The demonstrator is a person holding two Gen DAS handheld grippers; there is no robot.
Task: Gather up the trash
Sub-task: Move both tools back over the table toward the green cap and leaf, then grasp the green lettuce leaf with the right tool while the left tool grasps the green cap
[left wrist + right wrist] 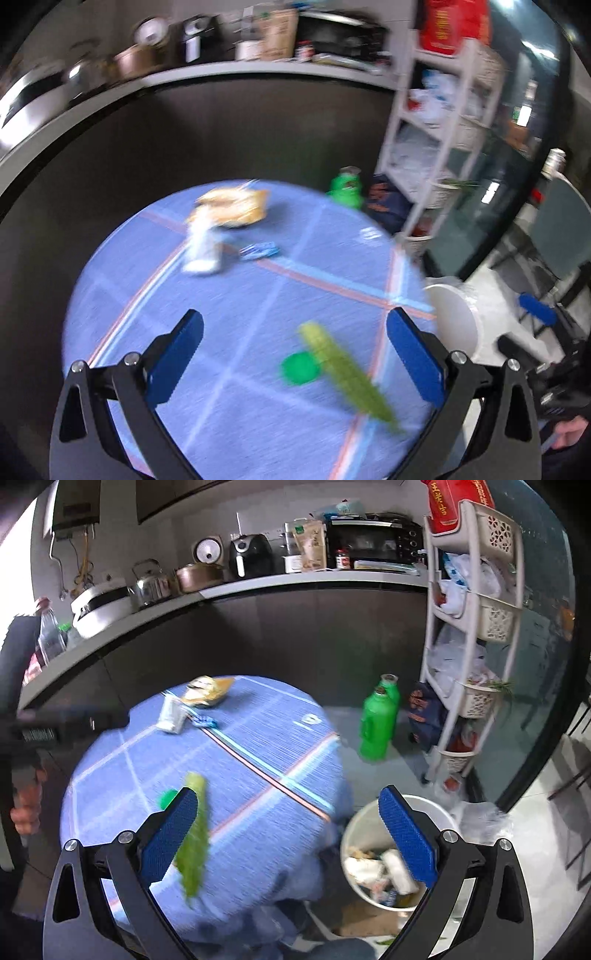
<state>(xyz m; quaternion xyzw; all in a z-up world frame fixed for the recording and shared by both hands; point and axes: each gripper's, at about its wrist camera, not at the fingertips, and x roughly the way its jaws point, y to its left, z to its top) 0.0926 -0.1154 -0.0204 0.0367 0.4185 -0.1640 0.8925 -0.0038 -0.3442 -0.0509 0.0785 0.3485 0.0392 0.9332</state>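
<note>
Hovering spread-jawed, left gripper above limp, light green wrapper beside green lid; pinching mid-length looks best.

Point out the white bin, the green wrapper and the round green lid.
white bin (356,825), right wrist view, on its left rim.
green wrapper (347,371), left wrist view, on its middle.
round green lid (300,368), left wrist view, on its centre.

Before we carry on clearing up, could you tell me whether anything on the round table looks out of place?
Yes: a white plastic bottle lies tipped on its side beside a crumpled yellow snack bag at the far edge of the blue checked tablecloth. Nearer, a long green wrapper lies loose beside a round green lid.
</note>
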